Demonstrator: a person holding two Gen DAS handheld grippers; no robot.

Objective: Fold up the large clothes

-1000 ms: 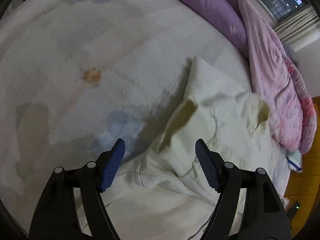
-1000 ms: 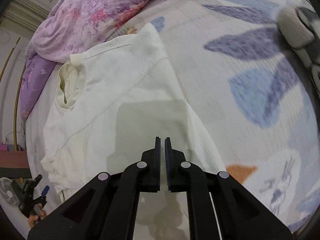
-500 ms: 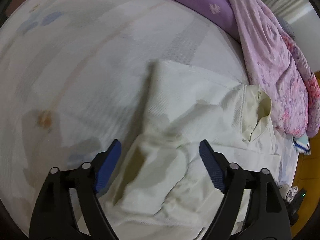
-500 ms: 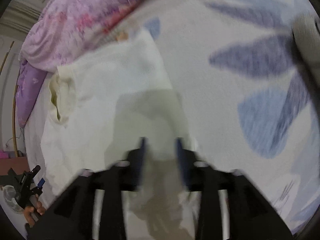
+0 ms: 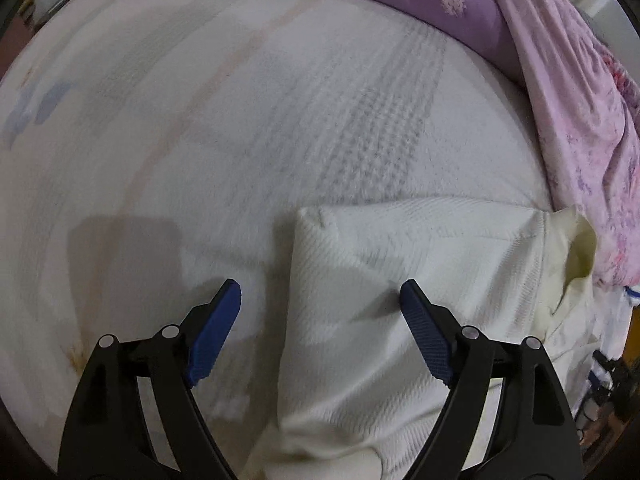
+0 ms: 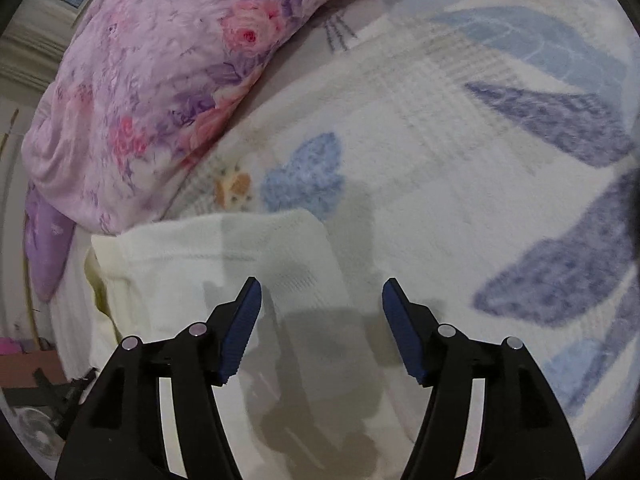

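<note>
A cream knitted garment (image 5: 384, 280) lies flat on the patterned bedspread (image 5: 240, 120); its collar opening (image 5: 580, 248) shows at the right in the left wrist view. My left gripper (image 5: 320, 296) stands open above the garment's left edge, one blue pad over the bedspread, the other over the cloth, nothing pinched. In the right wrist view the same garment (image 6: 200, 272) fills the lower left, with its corner near the blue flower print. My right gripper (image 6: 322, 294) hovers over that right edge with its jaws opening and no fabric gripped between them.
A rumpled pink floral quilt (image 6: 160, 80) and a purple pillow (image 5: 420, 0) border the garment along the far side. The bedspread (image 6: 480, 160) with blue leaf prints stretches to the right. Floor clutter and a small fan (image 6: 32, 432) show past the bed's edge.
The right gripper went from shut to open and slid toward the garment's upper right corner. The left gripper, open throughout, moved from the crumpled lower part up to the left edge.
</note>
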